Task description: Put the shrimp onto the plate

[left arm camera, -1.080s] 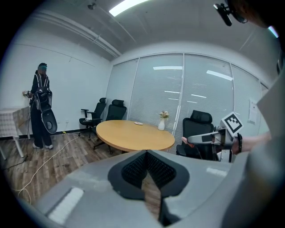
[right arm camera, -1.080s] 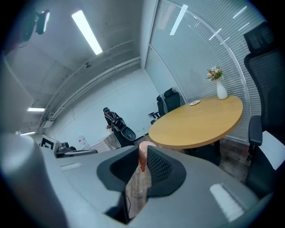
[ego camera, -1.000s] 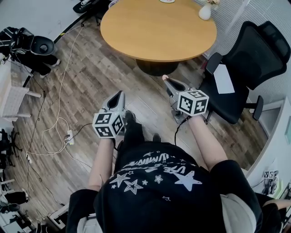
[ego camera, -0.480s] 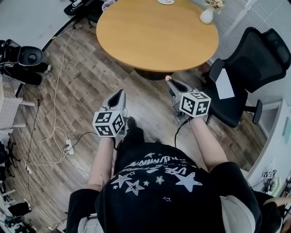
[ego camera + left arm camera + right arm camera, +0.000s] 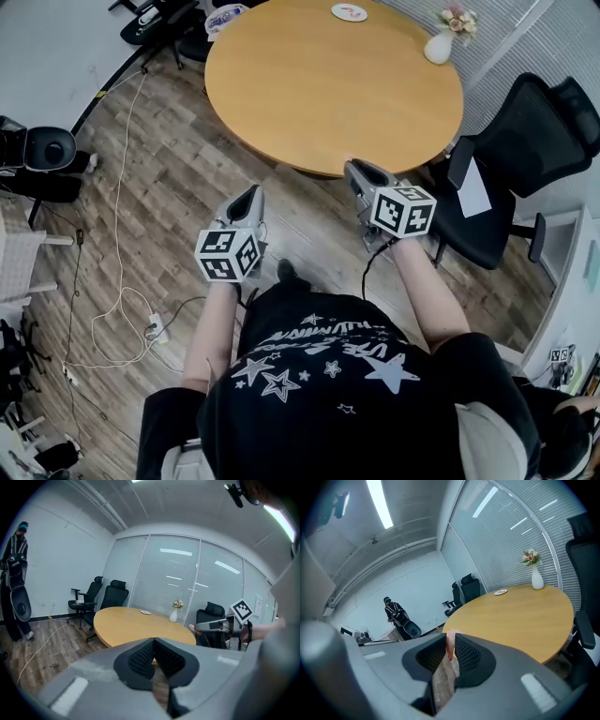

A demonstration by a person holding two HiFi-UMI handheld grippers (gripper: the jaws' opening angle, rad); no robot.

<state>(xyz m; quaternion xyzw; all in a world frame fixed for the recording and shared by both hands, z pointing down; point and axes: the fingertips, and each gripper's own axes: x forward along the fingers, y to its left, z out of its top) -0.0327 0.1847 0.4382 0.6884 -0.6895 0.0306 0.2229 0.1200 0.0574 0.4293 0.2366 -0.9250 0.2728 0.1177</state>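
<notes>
A small white plate [image 5: 349, 12] with something red on it lies at the far side of the round wooden table [image 5: 328, 84]; it also shows in the left gripper view [image 5: 146, 612] and the right gripper view [image 5: 500, 592]. My right gripper [image 5: 352, 169] is shut on a pale pink shrimp [image 5: 450, 645], held at the table's near edge. From the left gripper view the shrimp [image 5: 191, 627] pokes out of the right gripper's tip. My left gripper [image 5: 251, 193] is shut with nothing in it, over the floor left of the table's near edge.
A white vase with flowers [image 5: 438, 47] stands at the table's far right. A black office chair [image 5: 525, 141] carrying a white sheet is close on the right. Cables [image 5: 112, 281] run over the wooden floor at left. A person [image 5: 16, 588] stands far off by the wall.
Both grippers have come nearer the table; the right gripper's tip with the shrimp now reaches the table's near edge. More of the table's far side and the plate show.
</notes>
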